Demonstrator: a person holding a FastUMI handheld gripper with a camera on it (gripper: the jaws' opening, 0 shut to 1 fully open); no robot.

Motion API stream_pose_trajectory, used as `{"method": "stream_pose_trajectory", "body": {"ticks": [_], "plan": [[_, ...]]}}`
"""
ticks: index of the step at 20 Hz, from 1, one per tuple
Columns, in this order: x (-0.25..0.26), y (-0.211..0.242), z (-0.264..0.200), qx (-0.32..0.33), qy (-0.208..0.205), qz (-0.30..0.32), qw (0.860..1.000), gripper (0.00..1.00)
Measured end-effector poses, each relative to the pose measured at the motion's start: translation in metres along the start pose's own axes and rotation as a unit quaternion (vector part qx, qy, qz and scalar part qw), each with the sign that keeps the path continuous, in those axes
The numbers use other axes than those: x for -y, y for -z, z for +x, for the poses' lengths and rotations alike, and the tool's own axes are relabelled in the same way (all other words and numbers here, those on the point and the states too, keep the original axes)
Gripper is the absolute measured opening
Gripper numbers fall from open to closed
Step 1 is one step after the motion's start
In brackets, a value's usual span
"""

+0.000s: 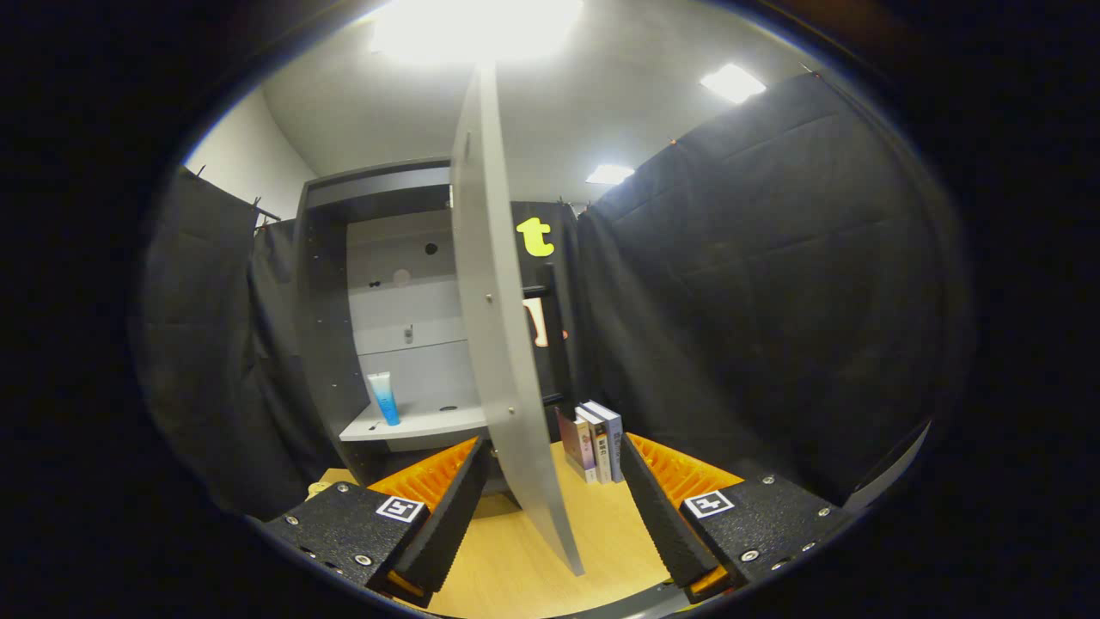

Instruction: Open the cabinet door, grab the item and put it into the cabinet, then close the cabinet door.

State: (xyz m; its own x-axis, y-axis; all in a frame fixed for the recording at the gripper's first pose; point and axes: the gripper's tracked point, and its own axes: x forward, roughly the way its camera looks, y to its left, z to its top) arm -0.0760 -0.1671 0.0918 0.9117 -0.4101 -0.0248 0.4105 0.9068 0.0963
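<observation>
Jaws apart round open cabinet door (498,344) edge; 3 books (595,440) just beyond, tube (383,397) on shelf.

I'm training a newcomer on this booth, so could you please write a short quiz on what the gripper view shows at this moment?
1. True or false: the cabinet door is open.
2. Where is the tube? A) on the table B) upright on the cabinet shelf C) held in the gripper
3. What stands on the table beyond the right finger?

Key
1. True; its edge juts out between the spread fingers, which grip nothing.
2. B
3. Books, upright, side by side.
</observation>
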Motion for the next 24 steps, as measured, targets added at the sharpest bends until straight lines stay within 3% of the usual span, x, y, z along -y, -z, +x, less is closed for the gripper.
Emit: {"method": "stream_pose_trajectory", "body": {"ticks": [8, 12, 16, 24], "plan": [[0.075, -0.026, 0.055, 0.015, 0.089, -0.012, 0.996, 0.95], [0.072, -0.037, 0.094, 0.024, 0.094, -0.018, 0.995, 0.95], [0.048, -0.046, 0.116, 0.034, 0.072, -0.026, 0.997, 0.95], [0.033, -0.046, 0.105, 0.042, 0.085, -0.063, 0.993, 0.92]]}}
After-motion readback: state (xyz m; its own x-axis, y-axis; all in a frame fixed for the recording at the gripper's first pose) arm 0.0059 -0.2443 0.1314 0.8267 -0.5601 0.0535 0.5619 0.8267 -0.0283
